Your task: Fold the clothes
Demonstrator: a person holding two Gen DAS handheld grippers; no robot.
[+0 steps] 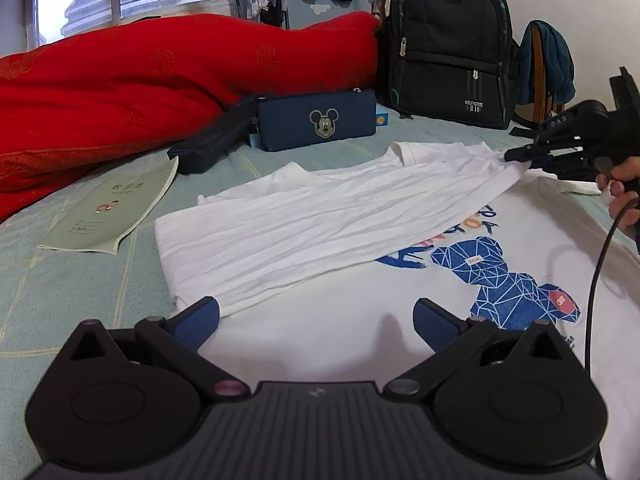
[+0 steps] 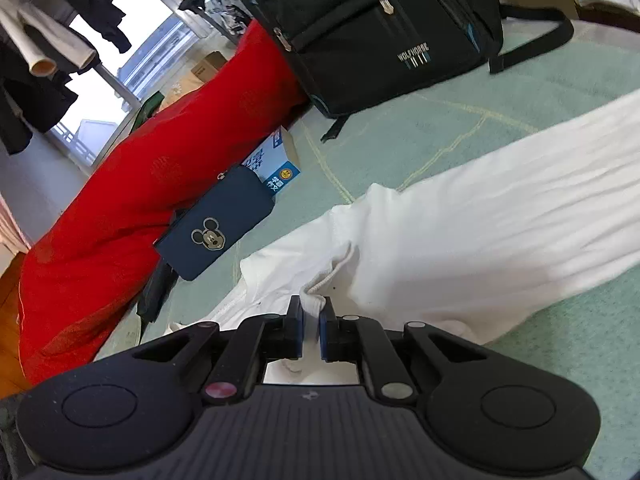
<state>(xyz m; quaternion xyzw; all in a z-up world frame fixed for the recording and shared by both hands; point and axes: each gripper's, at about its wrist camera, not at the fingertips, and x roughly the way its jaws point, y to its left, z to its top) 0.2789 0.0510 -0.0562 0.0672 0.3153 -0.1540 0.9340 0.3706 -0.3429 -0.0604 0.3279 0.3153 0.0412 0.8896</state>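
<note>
A white T-shirt [image 1: 320,224] with a blue bear print [image 1: 508,284] lies on the green bed sheet [image 1: 80,292]; its left side is folded over toward the middle. My left gripper [image 1: 316,320] is open, its blue pads [image 1: 198,322] low over the shirt's near edge, holding nothing. My right gripper [image 2: 312,320] is shut on a pinch of the white T-shirt [image 2: 460,232] near its sleeve seam. In the left wrist view the right gripper [image 1: 516,155] grips the shirt's far right edge and lifts it slightly.
A red quilt [image 1: 160,80] lies along the back left. A navy Mickey pencil case [image 1: 316,120], a black pouch [image 1: 216,140], a green notebook [image 1: 112,208] and a black backpack [image 1: 448,44] sit beyond the shirt. A chair with a blue garment [image 1: 548,64] stands far right.
</note>
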